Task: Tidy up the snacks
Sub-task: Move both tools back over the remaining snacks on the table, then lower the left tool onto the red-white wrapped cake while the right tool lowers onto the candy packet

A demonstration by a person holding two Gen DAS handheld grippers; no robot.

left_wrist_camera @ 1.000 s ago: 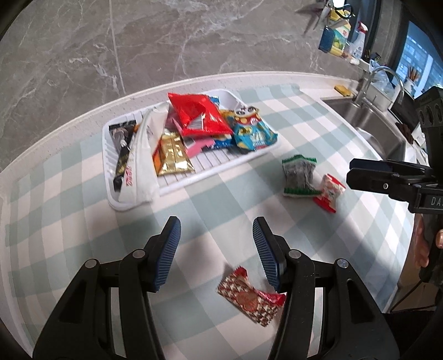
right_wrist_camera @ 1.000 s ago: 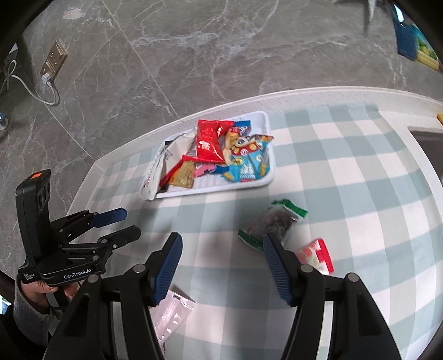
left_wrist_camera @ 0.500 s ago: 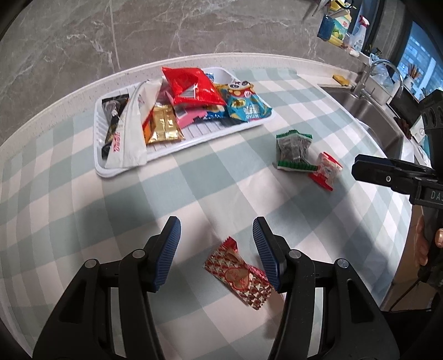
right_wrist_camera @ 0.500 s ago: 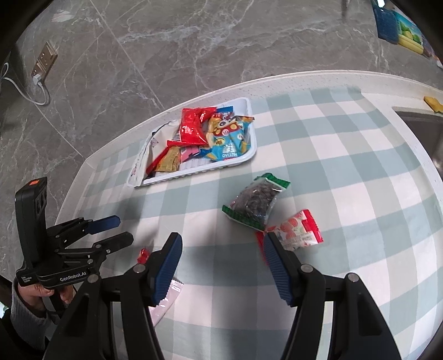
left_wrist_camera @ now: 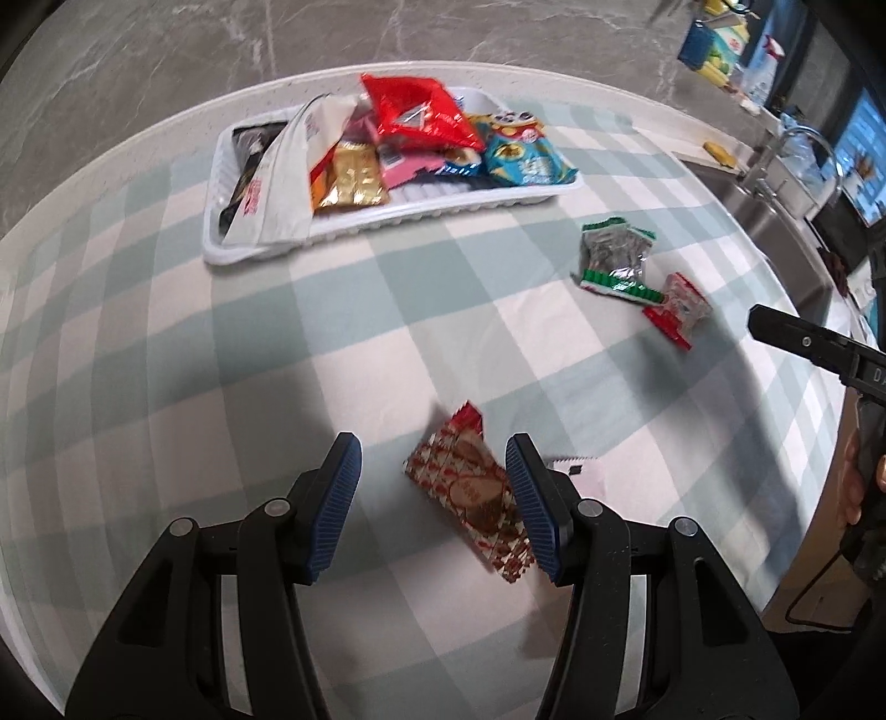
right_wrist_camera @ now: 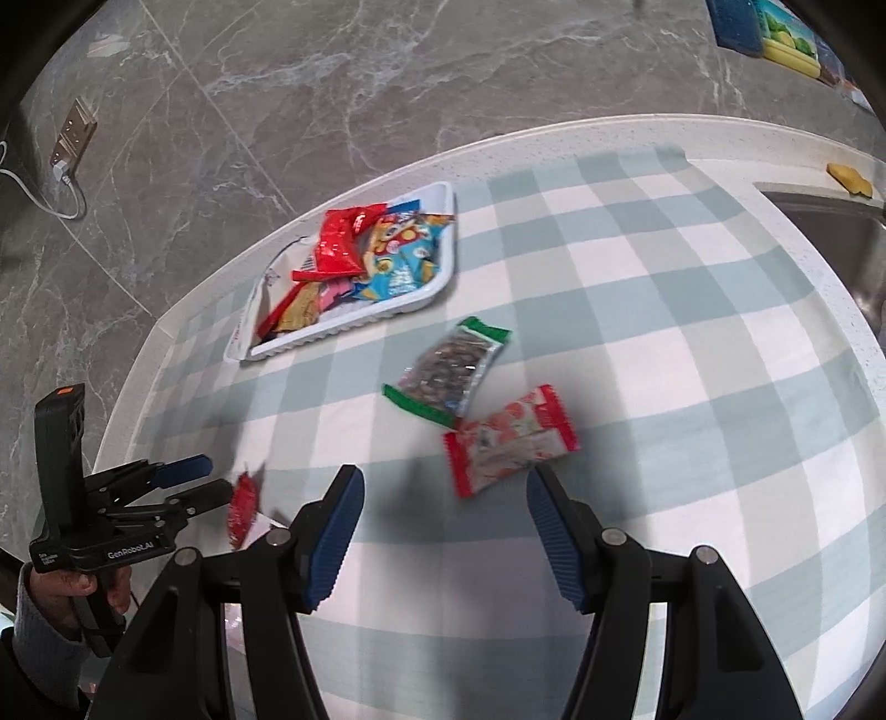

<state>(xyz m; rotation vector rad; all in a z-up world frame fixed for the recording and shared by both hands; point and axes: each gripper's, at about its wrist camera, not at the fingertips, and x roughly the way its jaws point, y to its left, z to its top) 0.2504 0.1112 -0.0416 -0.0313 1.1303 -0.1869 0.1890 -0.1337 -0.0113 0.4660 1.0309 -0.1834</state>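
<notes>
A white tray (left_wrist_camera: 382, 221) at the back of the checked cloth holds several snack packets; it also shows in the right wrist view (right_wrist_camera: 426, 291). My left gripper (left_wrist_camera: 434, 498) is open, low over a red-and-white patterned packet (left_wrist_camera: 470, 487) that lies between its fingers, against the right one. A pale packet (left_wrist_camera: 584, 473) lies just beyond that finger. My right gripper (right_wrist_camera: 443, 526) is open and empty, just short of a red-and-white candy packet (right_wrist_camera: 509, 437). A clear green-edged packet (right_wrist_camera: 448, 374) lies beyond it.
A steel sink (left_wrist_camera: 775, 221) with a tap sits at the right end of the counter. A grey marble wall (right_wrist_camera: 332, 83) rises behind the counter, with a socket and cable (right_wrist_camera: 69, 144) at the left. Bottles and sponges (left_wrist_camera: 720, 39) stand at the far right.
My left gripper has moved down and forward so the red-and-white patterned packet now lies between its fingers. My right gripper has moved closer to the candy packet. Both stay open.
</notes>
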